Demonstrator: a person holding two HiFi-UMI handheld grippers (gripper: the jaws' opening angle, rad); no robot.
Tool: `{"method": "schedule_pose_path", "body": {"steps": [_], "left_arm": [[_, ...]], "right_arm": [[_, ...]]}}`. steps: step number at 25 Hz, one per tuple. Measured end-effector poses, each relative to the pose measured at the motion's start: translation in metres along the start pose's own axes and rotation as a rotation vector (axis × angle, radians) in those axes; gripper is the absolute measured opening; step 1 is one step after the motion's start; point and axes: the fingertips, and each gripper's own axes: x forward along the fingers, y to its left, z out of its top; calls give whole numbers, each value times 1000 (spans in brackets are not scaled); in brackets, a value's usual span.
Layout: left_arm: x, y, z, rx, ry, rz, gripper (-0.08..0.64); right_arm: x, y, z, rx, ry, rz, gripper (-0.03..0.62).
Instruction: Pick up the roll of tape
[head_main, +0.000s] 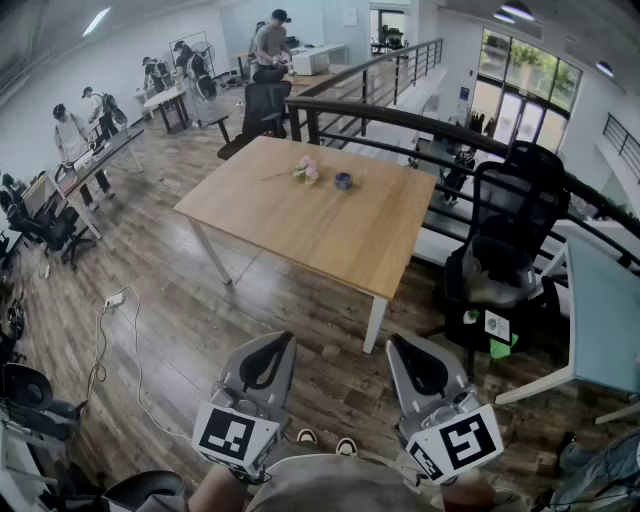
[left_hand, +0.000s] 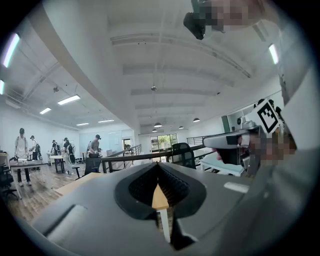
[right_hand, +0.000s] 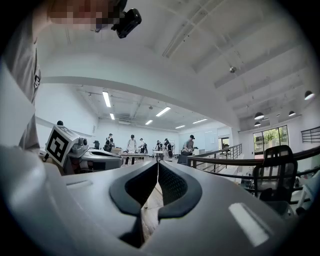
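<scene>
The roll of tape (head_main: 343, 181), small and dark blue, lies on the far part of the wooden table (head_main: 330, 235), next to a pink flower (head_main: 306, 170). Both grippers are held low, near the person's body, well short of the table. My left gripper (head_main: 273, 343) points level at the table with its jaws together and nothing between them; in its own view the tips (left_hand: 159, 167) meet. My right gripper (head_main: 406, 347) is likewise shut and empty, its tips touching (right_hand: 158, 165). The tape does not show in either gripper view.
A black office chair (head_main: 505, 255) stands right of the table, and a white table (head_main: 605, 320) lies further right. A dark railing (head_main: 420, 125) runs behind the table. Another chair (head_main: 262, 110) is at the far end. People work at desks (head_main: 100, 160) on the left. A cable (head_main: 115, 330) lies on the floor.
</scene>
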Motion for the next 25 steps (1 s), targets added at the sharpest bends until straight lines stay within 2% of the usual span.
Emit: {"method": "schedule_pose_path", "body": {"steps": [9,16,18,20,22,25], "left_arm": [[4,-1,3,1,12,-1,0],[10,-7,4,0,8,-2,1],[10,-10,3,10,13,-7,0],[9,-12,0,9,26,-6,1],[7,-14,-3,-3,37,-3,0],[4,-16,-1,-37,45,-1,0]], "right_arm": [[1,-6,1,14,-11,1,14],[2,3,-5,-1,-1,52,15],[2,2,-6,24,-6,44,17],[2,-3,-9,67,-2,26,45],[2,-5,-11,76,4,26,139],[3,-2,-10,51,7,31,153]]}}
